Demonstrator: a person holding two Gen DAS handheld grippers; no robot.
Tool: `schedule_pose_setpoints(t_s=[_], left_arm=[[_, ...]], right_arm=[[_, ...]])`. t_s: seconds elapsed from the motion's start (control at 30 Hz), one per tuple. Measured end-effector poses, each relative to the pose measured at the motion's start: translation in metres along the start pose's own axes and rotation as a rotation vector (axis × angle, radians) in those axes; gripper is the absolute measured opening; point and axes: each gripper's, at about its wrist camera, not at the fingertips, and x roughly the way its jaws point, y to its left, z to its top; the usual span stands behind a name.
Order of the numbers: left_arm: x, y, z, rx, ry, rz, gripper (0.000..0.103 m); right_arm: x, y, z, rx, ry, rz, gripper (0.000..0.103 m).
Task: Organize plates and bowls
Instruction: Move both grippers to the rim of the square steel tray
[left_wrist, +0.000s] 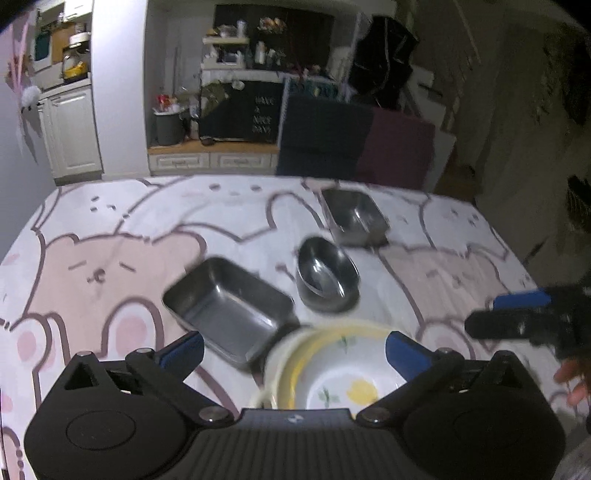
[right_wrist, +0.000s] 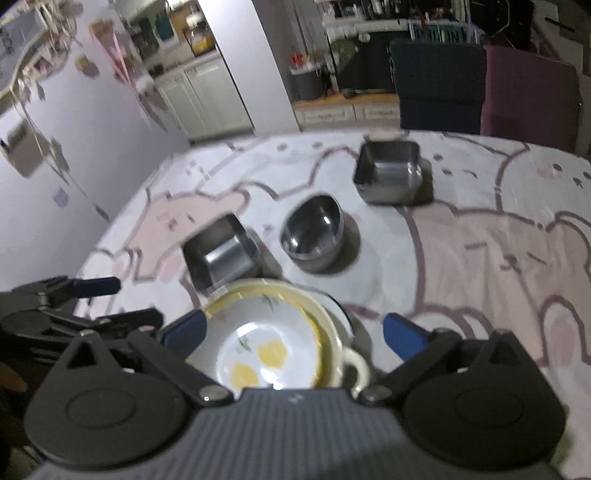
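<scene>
Nearby, both tools, left (left_wrist: 293, 350) and right (right_wrist: 293, 332), gape over nested floral bowls (right_wrist: 266, 339); steel containers (left_wrist: 231, 306) sit empty.

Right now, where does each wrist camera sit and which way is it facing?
Left wrist: on the open left gripper, facing across the table toward the chairs; right gripper shows at right.
Right wrist: on the open right gripper, facing the same way; left gripper at left.
Shared: yellow-flowered white ceramic bowl, round steel bowl.

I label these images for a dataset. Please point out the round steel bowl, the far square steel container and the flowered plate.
round steel bowl (left_wrist: 327, 275), left wrist view, inner wall
far square steel container (right_wrist: 389, 173), right wrist view, inner wall
flowered plate (right_wrist: 258, 343), right wrist view, centre
</scene>
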Motion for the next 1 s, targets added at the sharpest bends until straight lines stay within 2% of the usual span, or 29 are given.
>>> schedule_pose_setpoints(t_s=[0.2,0.3,0.5,0.57,0.67,0.73,0.8,0.87,0.93,1.0], left_arm=[[0.021,0.024,0.035,-0.057,-0.053,0.038,0.103],[0.039,0.037,0.051,-0.051,-0.054,0.074,0.103],[0.084,0.062,0.066,-0.029,0.021,0.111,0.103],[0.1,0.068,0.069,-0.008,0.056,0.124,0.099],[0.123,0.075,0.067,0.033,0.123,0.158,0.085],[0.138,0.08,0.063,0.059,0.176,0.173,0.072],[0.149,0.083,0.059,0.073,0.216,0.186,0.065],[0.155,0.086,0.056,0.086,0.236,0.2,0.059],[0.16,0.09,0.055,0.083,0.244,0.205,0.048],[0.164,0.094,0.055,0.065,0.251,0.197,0.041]], right_arm=[[0.024,0.012,0.022,0.055,-0.035,0.055,0.103],[0.04,0.015,0.031,0.107,-0.03,0.08,0.103],[0.077,0.017,0.045,0.178,0.0,0.085,0.103],[0.088,0.015,0.049,0.193,0.009,0.08,0.103],[0.102,0.011,0.053,0.227,0.024,0.082,0.103],[0.111,0.009,0.055,0.247,0.035,0.079,0.103],[0.118,0.008,0.057,0.256,0.042,0.078,0.103],[0.125,0.01,0.058,0.259,0.053,0.069,0.103],[0.131,0.013,0.059,0.254,0.067,0.071,0.103],[0.137,0.017,0.059,0.245,0.083,0.076,0.103]])
